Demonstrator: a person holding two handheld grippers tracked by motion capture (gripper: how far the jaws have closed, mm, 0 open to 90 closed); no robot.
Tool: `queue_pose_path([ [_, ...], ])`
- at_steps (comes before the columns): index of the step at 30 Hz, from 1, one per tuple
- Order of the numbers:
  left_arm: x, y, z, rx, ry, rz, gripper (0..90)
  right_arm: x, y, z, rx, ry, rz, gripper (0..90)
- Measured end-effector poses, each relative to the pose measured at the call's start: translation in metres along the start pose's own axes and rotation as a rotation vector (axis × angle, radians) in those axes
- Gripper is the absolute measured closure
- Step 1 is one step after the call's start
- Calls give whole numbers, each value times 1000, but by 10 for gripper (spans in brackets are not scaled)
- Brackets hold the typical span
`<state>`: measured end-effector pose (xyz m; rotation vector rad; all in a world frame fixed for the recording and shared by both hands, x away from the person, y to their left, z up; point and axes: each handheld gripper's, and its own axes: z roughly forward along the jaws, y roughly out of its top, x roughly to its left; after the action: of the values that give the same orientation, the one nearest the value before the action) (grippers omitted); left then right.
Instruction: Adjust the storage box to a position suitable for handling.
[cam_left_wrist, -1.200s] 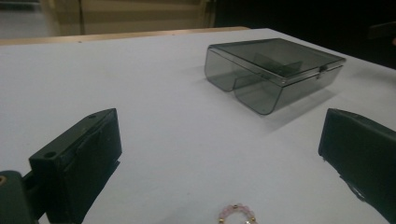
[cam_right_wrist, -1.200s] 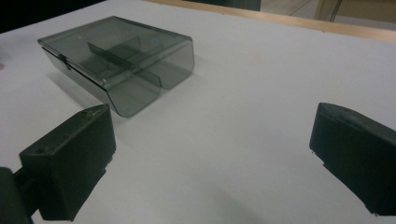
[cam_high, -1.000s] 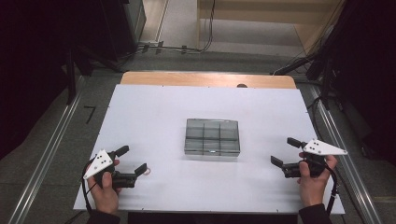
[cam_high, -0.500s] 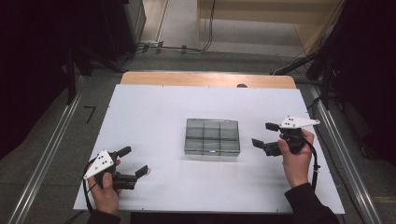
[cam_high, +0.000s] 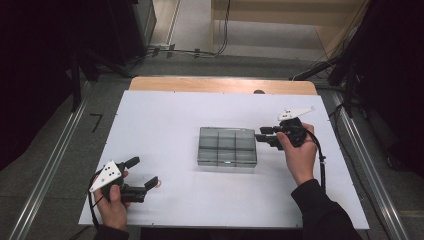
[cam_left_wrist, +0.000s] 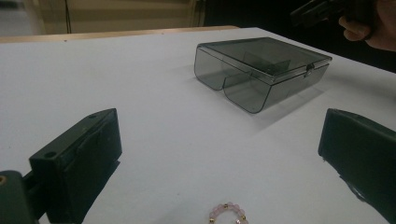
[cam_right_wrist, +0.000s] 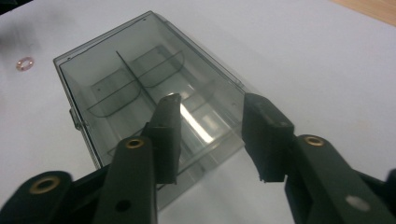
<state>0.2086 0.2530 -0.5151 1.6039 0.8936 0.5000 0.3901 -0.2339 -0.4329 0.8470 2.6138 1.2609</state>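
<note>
My right gripper (cam_high: 263, 134), jaws just narrowing, nothing clamped, nears the box (cam_high: 227, 146); I square up on its edge. Left gripper (cam_high: 141, 173) gapes beside the bead ring (cam_left_wrist: 229, 214).

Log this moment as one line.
right gripper: at box right end, fingers just closing, nothing gripped | left gripper: open over bead ring

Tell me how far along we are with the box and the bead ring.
Early. Done: the right gripper has reached the box, its jaws just closing, nothing between them. In hand: it hovers at the box's right end, lid shut. Left: the bead ring lies on the table between the left gripper's open jaws, ungripped, outside the box.
</note>
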Motion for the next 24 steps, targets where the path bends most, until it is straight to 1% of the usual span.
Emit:
queue_pose_path([
  [1, 0, 0, 0, 0, -2, 0, 0, -1, 3, 3, 14, 13, -2, 581],
  [6, 0, 0, 0, 1, -6, 2, 0, -5, 16, 21, 100, 17, -27, 694],
  [7, 0, 0, 0, 1, -6, 2, 0, -5, 16, 21, 100, 17, -27, 694],
  [8, 0, 0, 0, 1, -7, 1, 0, -8, 20, 28, 118, 26, -20, 729],
  [9, 0, 0, 0, 0, -9, 0, 0, -9, 21, 30, 122, 29, -18, 750],
  [14, 1, 0, 0, 0, -12, -1, 0, -12, 32, 44, 166, 27, -44, 810],
  [15, 1, 0, 0, 0, -13, -2, 0, -13, 35, 47, 169, 29, -47, 839],
  [17, 1, 0, 0, 2, -14, -1, 0, -15, 39, 53, 174, 44, -43, 875],
  [19, 1, 0, 0, 3, -15, -1, 0, -15, 40, 55, 177, 52, -39, 876],
  [20, 1, 0, 1, 2, -18, -1, 0, -18, 44, 63, 196, 60, -48, 878],
  [22, 1, 0, 1, 2, -19, -2, 0, -19, 48, 68, 200, 74, -46, 879],
  [23, 1, 0, 1, 3, -19, -2, 0, -20, 51, 70, 202, 72, -47, 879],
  [24, 1, 0, 1, 3, -19, -1, 0, -20, 53, 73, 205, 61, -57, 879],
])
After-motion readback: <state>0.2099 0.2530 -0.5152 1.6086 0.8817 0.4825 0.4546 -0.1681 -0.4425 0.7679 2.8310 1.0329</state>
